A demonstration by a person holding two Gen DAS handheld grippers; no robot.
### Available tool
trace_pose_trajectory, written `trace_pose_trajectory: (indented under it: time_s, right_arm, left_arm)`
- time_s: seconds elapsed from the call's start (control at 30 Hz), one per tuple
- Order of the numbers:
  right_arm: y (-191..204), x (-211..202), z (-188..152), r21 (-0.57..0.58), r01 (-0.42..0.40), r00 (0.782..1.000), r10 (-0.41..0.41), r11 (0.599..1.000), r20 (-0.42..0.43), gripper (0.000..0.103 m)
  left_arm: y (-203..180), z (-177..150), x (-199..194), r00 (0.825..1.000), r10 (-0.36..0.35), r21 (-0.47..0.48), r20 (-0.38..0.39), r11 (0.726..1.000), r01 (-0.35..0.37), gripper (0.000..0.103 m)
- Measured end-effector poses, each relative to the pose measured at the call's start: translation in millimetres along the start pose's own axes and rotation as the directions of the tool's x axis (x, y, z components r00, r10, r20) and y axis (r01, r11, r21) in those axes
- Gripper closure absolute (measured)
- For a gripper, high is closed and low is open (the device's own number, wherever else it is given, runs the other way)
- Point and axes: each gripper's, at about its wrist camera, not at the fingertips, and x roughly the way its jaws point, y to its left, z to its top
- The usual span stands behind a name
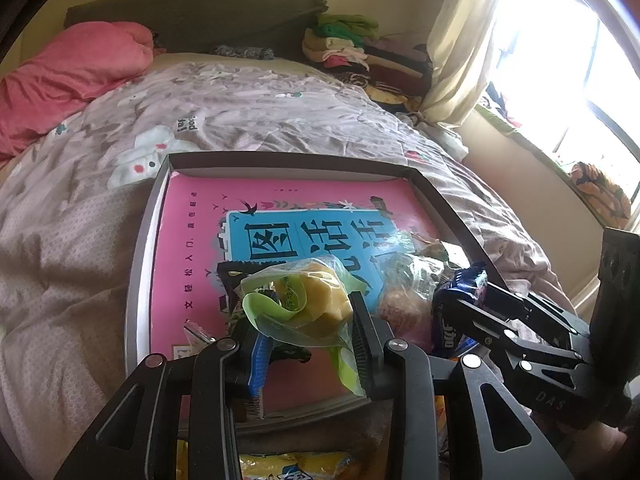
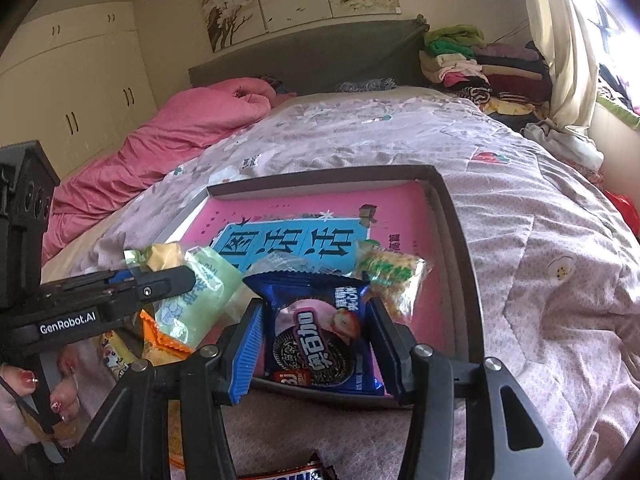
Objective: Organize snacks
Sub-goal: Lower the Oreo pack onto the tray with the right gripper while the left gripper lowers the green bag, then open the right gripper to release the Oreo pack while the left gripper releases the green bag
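Left wrist view: left tongs [image 1: 308, 330] are gripping a clear green-trimmed snack bag [image 1: 308, 304] with a yellow cake inside, pads pressing on both of its sides, and it is hanging just over the near part of the shallow box [image 1: 138, 280]. The box is lying on the bed [image 1: 60, 260], with a pink printed sheet [image 1: 192, 248] lining its bottom. A dark packet [image 1: 232, 276] is sitting behind the bag, and a clear bag of brown cakes [image 1: 404, 300] is lying to its right inside the box. Right tongs [image 1: 460, 300] are reaching in from the right, clamping a blue cookie packet [image 1: 448, 320]. Right wrist view: right tongs [image 2: 316, 344] are closing on the blue cookie packet [image 2: 316, 340], both pads touching its edges, at the box's near rim [image 2: 468, 280]. A pale green wrapped snack [image 2: 392, 276] is lying in the box just behind it. Left tongs [image 2: 176, 276] are showing at the left with the green bag [image 2: 200, 296]. An orange wrapper [image 2: 168, 340] is lying below them on the bed. Painted fingernails [image 2: 28, 380] are showing bottom left.
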Motion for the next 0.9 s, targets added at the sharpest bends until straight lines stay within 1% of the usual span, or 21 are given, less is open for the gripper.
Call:
trace_pose_trajectory:
  time_s: [0.2, 0.47, 0.9]
  right_arm:
    - [1.3, -0.3, -0.4, 0.001, -0.003, 1.0, 0.003, 1.0, -0.008, 0.052]
    - [3.9, -1.8, -2.9, -0.003, -0.028, 0.999, 0.028, 1.0, -0.019, 0.052]
    - [2.2, -2.0, -3.9, -0.001, -0.028, 0.999, 0.028, 1.0, -0.025, 0.052]
  left_arm:
    - [2.6, -0.3, -0.3, 1.0, 0.004, -0.007, -0.002, 1.0, -0.004, 0.067]
    - [4.8, 1.2, -0.3, 1.0, -0.013, -0.018, -0.009, 1.0, 0.013, 0.067]
    - [5.1, 1.5, -1.1, 1.0, -0.013, -0.02, -0.017, 1.0, 0.013, 0.066]
